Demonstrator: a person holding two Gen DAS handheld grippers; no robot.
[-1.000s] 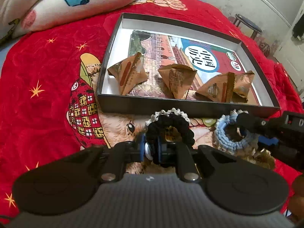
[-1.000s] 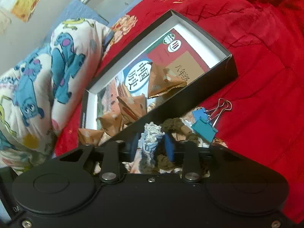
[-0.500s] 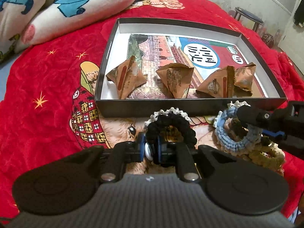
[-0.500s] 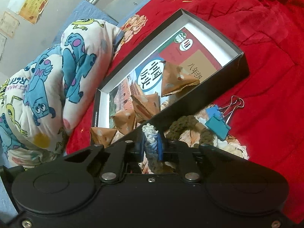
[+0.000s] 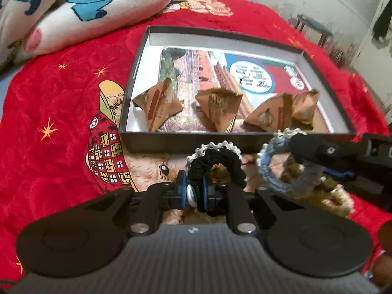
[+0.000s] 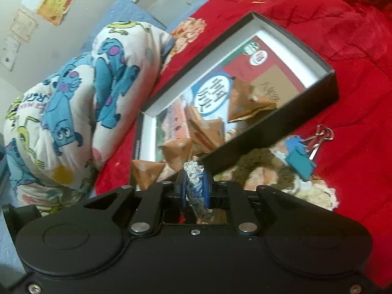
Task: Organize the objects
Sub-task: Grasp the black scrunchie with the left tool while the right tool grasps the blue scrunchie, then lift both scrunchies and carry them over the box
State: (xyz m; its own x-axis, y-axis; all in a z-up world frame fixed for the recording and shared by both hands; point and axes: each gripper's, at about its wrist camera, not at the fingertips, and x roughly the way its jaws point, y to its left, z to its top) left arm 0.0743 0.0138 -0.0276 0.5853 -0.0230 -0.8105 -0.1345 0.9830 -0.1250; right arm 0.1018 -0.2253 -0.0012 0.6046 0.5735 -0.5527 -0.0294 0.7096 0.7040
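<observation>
A black shallow box (image 5: 186,144) on the red bedspread holds a printed book and several brown triangular packets (image 5: 156,103). My left gripper (image 5: 194,192) is shut on a black crocheted scrunchie with white trim (image 5: 218,159), held just in front of the box's near wall. My right gripper (image 6: 194,187) is shut on a blue-and-white crocheted scrunchie (image 6: 194,178); in the left wrist view that scrunchie (image 5: 267,169) hangs lifted at the box's near right edge, with the right gripper's finger (image 5: 308,144) through it.
A brown scrunchie (image 6: 259,161), a cream one (image 6: 318,196) and blue binder clips (image 6: 301,159) lie on the bedspread by the box's near right corner. A cartoon-print pillow (image 5: 73,12) lies at the back left. A stool (image 5: 311,24) stands beyond the bed.
My right gripper closed on the blue scrunchie and lifted it toward the box's edge. My left gripper kept the black scrunchie and rose a little.
</observation>
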